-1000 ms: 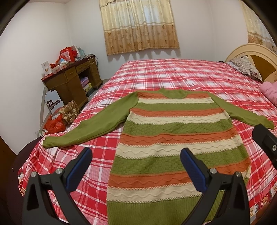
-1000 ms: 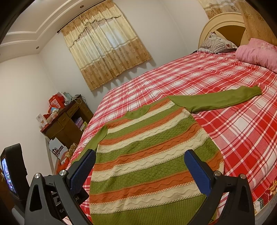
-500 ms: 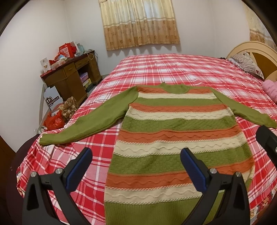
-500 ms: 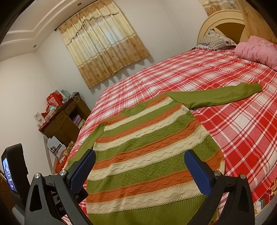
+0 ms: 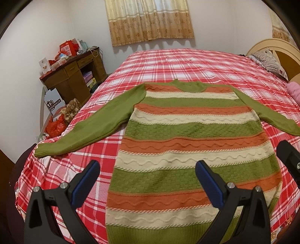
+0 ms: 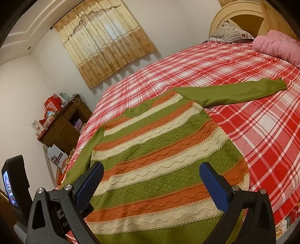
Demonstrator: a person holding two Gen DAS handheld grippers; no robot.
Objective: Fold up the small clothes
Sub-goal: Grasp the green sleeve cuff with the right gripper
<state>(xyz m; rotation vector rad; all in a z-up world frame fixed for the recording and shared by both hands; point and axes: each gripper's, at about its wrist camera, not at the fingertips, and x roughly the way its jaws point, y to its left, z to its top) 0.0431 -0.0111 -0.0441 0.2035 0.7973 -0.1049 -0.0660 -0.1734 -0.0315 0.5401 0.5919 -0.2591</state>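
A knit sweater (image 5: 189,137) with green, orange and cream stripes lies flat on the red plaid bed (image 5: 168,62), hem toward me, both green sleeves spread out. It also shows in the right wrist view (image 6: 161,157). Its left sleeve (image 5: 90,129) reaches toward the bed's left edge; its right sleeve (image 6: 236,92) stretches to the right. My left gripper (image 5: 148,178) is open and empty above the hem's left part. My right gripper (image 6: 151,180) is open and empty above the hem. Neither touches the sweater.
A brown desk (image 5: 71,78) with boxes stands left of the bed, bags (image 5: 56,125) on the floor beside it. A headboard (image 6: 238,16), a patterned pillow (image 6: 230,33) and a pink pillow (image 6: 277,45) are at the right. Curtains (image 5: 150,18) hang behind.
Both grippers have moved slightly forward and lower over the sweater's hem. The sweater has not moved and both grippers stay open.
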